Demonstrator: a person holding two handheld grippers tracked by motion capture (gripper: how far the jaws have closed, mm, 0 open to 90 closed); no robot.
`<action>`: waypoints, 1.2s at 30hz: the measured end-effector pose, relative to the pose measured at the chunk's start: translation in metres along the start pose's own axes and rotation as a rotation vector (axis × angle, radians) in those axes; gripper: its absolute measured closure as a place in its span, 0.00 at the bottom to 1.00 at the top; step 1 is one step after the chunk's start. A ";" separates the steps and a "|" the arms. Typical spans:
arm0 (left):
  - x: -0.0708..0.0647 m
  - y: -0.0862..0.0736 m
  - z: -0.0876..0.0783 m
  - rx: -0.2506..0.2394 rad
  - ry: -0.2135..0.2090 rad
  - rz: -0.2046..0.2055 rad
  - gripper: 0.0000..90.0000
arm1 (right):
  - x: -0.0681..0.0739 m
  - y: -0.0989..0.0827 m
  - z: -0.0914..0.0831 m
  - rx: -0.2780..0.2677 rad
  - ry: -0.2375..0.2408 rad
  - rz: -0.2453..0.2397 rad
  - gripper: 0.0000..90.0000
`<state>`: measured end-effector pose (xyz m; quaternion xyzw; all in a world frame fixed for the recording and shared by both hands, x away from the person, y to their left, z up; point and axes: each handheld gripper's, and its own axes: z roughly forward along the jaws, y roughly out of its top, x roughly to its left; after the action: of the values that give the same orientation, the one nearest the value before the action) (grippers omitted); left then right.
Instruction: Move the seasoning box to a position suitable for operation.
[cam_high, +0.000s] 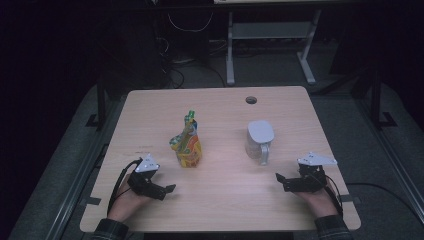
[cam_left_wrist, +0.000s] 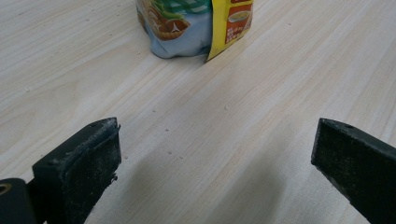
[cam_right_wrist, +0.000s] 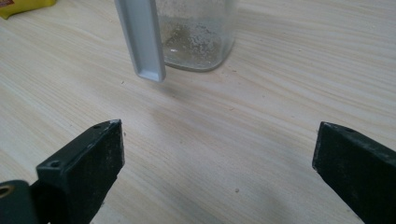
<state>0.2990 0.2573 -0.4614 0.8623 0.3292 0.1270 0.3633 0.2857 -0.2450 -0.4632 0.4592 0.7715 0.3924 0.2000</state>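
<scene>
- The left gripper (cam_high: 169, 190) rests near the table's (cam_high: 220, 200) near edge, jaws wide apart, holding nothing.
- The right gripper (cam_high: 280, 180) is the same.
- The colourful pouch (cam_high: 186, 145) stands mid-table, left of the clear jug (cam_high: 260, 140).

Glossy printed pouch (cam_high: 186, 146); clear plastic jug (cam_high: 260, 141) (speckled inside); matt wood-grain table (cam_high: 225, 200).

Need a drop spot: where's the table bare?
Bare: between pouch and pitcher; the near strip between left gripper and right gripper; the far edge by the grommet hole. Nowhere crowded on the table.
</scene>
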 end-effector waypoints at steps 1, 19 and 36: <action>0.000 0.000 0.000 0.000 -0.001 0.000 0.01 | 0.000 0.000 0.000 0.000 0.003 0.002 0.02; 0.003 0.000 -0.004 -0.033 -0.004 -0.029 0.01 | 0.007 0.007 -0.003 -0.036 0.036 0.009 0.04; 0.000 0.000 -0.006 -0.038 -0.019 -0.028 0.01 | 0.025 0.029 0.006 -0.057 0.067 0.011 0.09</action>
<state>0.2959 0.2604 -0.4574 0.8517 0.3352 0.1198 0.3846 0.2932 -0.2127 -0.4433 0.4440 0.7637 0.4305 0.1850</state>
